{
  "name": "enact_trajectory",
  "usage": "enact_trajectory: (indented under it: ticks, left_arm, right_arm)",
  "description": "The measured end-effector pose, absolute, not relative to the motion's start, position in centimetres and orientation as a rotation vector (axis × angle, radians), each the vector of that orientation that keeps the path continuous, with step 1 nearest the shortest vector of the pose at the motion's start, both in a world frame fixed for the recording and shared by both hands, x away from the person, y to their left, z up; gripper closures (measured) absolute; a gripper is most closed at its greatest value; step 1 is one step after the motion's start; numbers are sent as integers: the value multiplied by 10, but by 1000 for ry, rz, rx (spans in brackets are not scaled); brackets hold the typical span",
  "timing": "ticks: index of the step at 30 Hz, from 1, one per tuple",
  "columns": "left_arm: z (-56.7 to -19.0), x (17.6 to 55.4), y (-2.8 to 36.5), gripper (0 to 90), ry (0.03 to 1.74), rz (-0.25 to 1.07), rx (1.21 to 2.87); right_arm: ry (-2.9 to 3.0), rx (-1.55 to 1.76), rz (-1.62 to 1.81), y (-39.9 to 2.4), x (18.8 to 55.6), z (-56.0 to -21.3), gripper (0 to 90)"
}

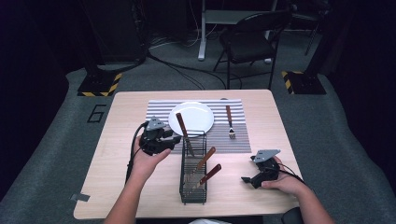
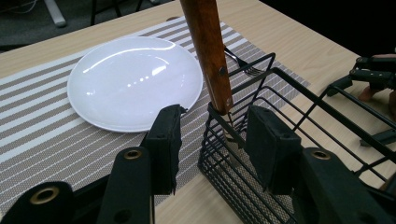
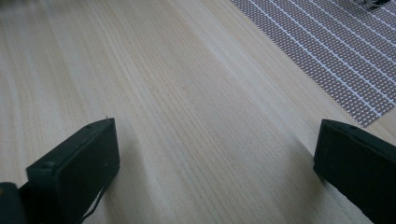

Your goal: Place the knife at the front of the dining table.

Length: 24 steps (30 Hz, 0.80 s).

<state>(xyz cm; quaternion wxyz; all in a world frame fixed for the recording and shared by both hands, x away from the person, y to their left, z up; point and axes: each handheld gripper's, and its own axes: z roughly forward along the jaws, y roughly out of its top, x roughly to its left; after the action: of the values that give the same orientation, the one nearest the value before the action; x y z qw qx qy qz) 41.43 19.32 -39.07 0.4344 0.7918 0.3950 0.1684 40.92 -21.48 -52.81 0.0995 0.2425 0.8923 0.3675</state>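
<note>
Striped placemat (image 1: 159, 109) under white plate (image 1: 198, 112)

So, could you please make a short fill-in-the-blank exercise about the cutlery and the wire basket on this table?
1. The white plate lies on a striped ____.
2. Beside the plate, on the same mat, lies a ____ with a wooden handle.
3. The knife near the left hand-held gripper leans in a black wire ____.
4. The jaws of the right hand-held gripper stand ____, over bare table.

Missing words: mat; fork; basket; open
</note>
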Motion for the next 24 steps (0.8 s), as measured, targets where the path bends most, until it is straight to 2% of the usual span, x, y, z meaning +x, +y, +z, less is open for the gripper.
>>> enact_trajectory:
  ticks: [24]
  left_arm:
    - [-408,437,174,724,939,371,1955]
  right_arm:
    - [2639,717,1086,-215,409,-528,0]
